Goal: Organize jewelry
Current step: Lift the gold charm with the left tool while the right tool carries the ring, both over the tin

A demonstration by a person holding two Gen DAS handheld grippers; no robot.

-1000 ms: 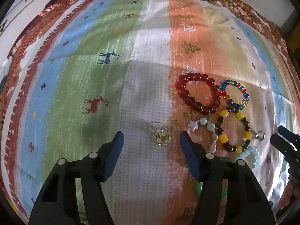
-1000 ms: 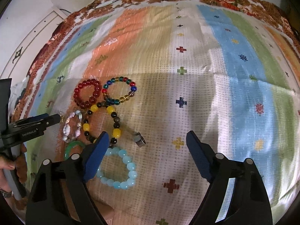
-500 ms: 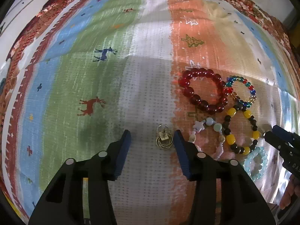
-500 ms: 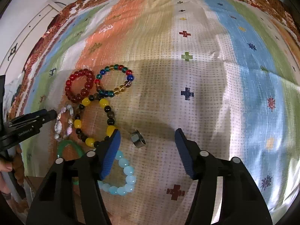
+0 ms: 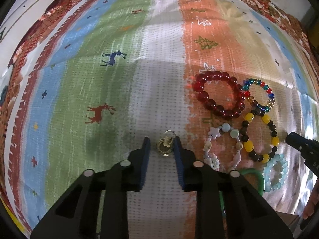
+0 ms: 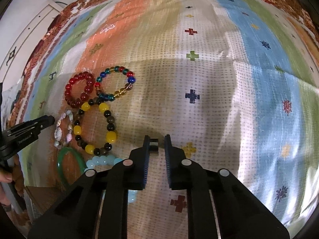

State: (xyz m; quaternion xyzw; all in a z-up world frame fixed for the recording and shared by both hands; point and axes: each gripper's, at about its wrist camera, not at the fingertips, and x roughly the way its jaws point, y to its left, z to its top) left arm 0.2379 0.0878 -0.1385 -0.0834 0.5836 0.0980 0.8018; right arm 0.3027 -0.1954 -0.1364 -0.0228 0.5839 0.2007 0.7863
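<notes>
The left gripper (image 5: pixel 161 145) is bracketing the gold rings (image 5: pixel 164 147) on the striped cloth (image 5: pixel 99 83), jaws narrowly apart, contact unclear. The right gripper (image 6: pixel 156 143) is likewise flanking the silver ring (image 6: pixel 154 144) beside the bracelets (image 6: pixel 93 123), near the cloth's front edge.
</notes>
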